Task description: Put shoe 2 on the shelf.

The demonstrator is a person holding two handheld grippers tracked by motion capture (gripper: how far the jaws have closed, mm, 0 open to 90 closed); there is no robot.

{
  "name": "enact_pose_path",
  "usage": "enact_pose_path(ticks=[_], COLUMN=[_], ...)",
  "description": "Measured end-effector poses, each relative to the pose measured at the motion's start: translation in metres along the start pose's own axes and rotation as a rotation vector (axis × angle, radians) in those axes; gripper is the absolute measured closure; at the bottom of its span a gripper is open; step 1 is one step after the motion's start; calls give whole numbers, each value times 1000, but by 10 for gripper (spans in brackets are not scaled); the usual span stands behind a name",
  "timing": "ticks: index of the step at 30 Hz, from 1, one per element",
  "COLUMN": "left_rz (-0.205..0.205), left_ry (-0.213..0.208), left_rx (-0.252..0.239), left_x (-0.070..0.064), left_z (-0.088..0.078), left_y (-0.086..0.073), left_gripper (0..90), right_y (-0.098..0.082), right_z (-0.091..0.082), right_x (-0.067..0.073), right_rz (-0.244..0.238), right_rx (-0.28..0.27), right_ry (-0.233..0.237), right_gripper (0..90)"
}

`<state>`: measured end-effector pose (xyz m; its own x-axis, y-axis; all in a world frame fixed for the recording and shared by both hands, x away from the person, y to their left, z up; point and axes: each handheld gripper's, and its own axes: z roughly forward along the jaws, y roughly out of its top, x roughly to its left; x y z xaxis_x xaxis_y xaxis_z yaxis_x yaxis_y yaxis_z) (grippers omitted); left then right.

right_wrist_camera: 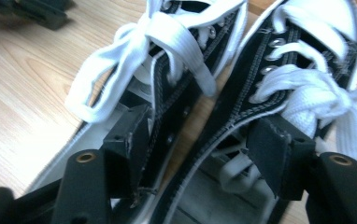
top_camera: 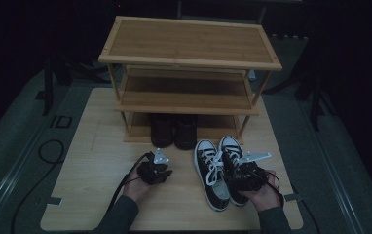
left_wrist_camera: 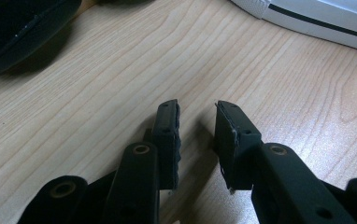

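Right gripper [right_wrist_camera: 200, 144] jaws inside both sneakers [right_wrist_camera: 242, 93], straddling inner collars, unclamped.

Left claw [left_wrist_camera: 196, 140] hovers parted; right claw [right_wrist_camera: 204, 154] stands parted, jaws low.

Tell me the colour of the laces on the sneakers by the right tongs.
White laces on black canvas sneakers; the right gripper view shows them best.

Dark boots [top_camera: 174, 130] half hidden under the rack's lowest shelf [top_camera: 140, 130], heels of both sneakers [top_camera: 218, 170] covered by the right gripper [top_camera: 245, 176] and hand, sneaker sole [left_wrist_camera: 317, 21] cut by the frame's top edge.
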<state>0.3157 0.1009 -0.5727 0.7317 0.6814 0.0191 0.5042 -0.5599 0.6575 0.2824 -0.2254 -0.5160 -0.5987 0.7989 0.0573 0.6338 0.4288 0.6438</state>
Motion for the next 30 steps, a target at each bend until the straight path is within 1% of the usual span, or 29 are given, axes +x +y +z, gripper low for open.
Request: enact_pose_path(ticks=[1, 2, 3, 4, 6, 10, 12, 13, 15, 16, 17, 21, 23, 25, 27, 30], left_rz=[0, 0, 0, 0, 1, 0, 1, 1, 1, 1, 1, 1, 5, 8, 9, 10], left_ry=[0, -1, -1, -1, -2, -1, -1, -2, -3, -3, -3, -5, -6, -7, -8, -10], left_rx=[0, 1, 1, 1, 0, 1, 1, 0, 0, 0, -1, -3, -2, 0, -1, 0], left_x=[0, 0, 0, 0, 0, 0, 0, 0, 0, 0, 0, -1, -2, -2, -2, -2], left_z=[0, 0, 0, 0, 0, 0, 0, 0, 0, 0, 0, 1, 1, 1, 2, 2], left_y=[0, 0, 0, 0, 0, 0, 0, 0, 0, 0, 0, 0, 1, 1, 2, 2], left_gripper=[708, 708, 708, 708, 708, 707, 707, 706, 706, 706, 706, 706, 706, 706, 706, 706], right_y=[1, 2, 3, 4, 5, 9, 10, 11, 11, 11, 12, 13, 15, 16, 17, 20], right_z=[1, 1, 2, 4, 7, 16, 20, 22, 23, 23, 24, 25, 27, 28, 30, 34], right_x=[0, 1, 1, 2, 5, 8, 9, 9, 8, 8, 9, 10, 10, 10, 9, 10], right_rz=[7, 13, 18, 18, 12, 26, 35, 37, 46, 46, 57, 54, 63, 66, 64, 48], right_rx=[2, 1, 8, 15, 19, 41, 52, 55, 59, 59, 65, 73, 89, 94, 105, 140], right_ry=[1, -3, -11, -9, -24, -40, -53, -67, -67, -67, -71, -82, -82, -80, -78, -99], right_gripper=[399, 426, 429, 426, 419, 424, 455, 488, 520, 520, 527, 526, 515, 513, 510, 526])
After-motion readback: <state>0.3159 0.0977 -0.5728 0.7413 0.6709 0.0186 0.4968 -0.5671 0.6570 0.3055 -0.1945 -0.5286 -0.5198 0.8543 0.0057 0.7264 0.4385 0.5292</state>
